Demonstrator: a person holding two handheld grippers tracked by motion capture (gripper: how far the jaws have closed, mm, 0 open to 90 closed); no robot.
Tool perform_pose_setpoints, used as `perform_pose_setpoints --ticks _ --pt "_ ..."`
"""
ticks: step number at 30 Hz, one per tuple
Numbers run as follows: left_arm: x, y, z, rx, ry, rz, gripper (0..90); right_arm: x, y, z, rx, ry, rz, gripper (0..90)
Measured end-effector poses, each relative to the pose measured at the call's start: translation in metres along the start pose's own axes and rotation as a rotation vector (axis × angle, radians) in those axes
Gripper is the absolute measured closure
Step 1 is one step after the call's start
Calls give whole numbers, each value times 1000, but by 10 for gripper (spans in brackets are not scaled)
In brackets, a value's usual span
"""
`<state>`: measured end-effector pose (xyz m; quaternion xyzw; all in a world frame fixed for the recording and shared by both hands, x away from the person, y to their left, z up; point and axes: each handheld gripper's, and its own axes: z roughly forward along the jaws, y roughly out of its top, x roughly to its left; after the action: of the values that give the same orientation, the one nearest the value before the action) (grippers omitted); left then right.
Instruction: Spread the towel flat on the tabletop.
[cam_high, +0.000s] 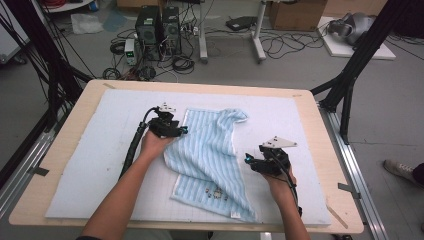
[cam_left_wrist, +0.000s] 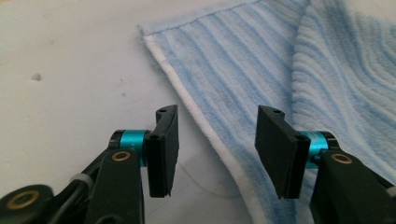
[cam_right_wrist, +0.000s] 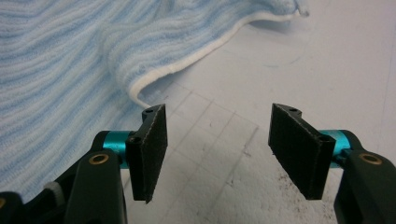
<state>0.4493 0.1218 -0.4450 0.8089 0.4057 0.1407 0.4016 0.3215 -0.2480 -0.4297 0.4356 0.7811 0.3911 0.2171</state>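
A light blue striped towel (cam_high: 212, 155) lies rumpled and partly folded over itself on the white foam mat (cam_high: 100, 150). My left gripper (cam_high: 184, 130) is at the towel's left edge, open, its jaws straddling the white hem (cam_left_wrist: 205, 130) with nothing pinched. My right gripper (cam_high: 246, 160) is open just right of the towel, above the bare mat (cam_right_wrist: 224, 140); the towel's curled white edge (cam_right_wrist: 154, 79) lies ahead and to its left. The towel (cam_left_wrist: 289, 60) spreads ahead of the left gripper (cam_left_wrist: 217, 149). Between the right gripper's (cam_right_wrist: 217, 151) jaws there is nothing.
The mat sits on a wooden table (cam_high: 320, 150) with rounded corners. A small printed patch (cam_high: 215, 192) shows near the towel's near edge. Black frame posts (cam_high: 350, 75) flank the table. Computers and cables (cam_high: 160, 35) are on the floor beyond.
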Motion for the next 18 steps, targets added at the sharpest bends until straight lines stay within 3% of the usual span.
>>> perform_pose_setpoints --ticks 2,3,5,8,14,18 --pt "-1 -2 1 2 24 30 606 -2 -2 0 -5 -2 13 368" --pt "0 -2 0 5 10 36 883 -1 -2 1 -2 -1 17 366" --pt "1 -2 0 7 -20 58 883 -1 -2 1 -4 -2 12 366" --pt "11 -3 0 -14 -46 6 889 2 0 3 -8 3 10 367" --pt "39 0 -2 -38 56 -71 889 5 3 8 -17 3 20 373" --pt "55 1 -8 -94 87 -153 890 4 6 15 -12 10 43 389"
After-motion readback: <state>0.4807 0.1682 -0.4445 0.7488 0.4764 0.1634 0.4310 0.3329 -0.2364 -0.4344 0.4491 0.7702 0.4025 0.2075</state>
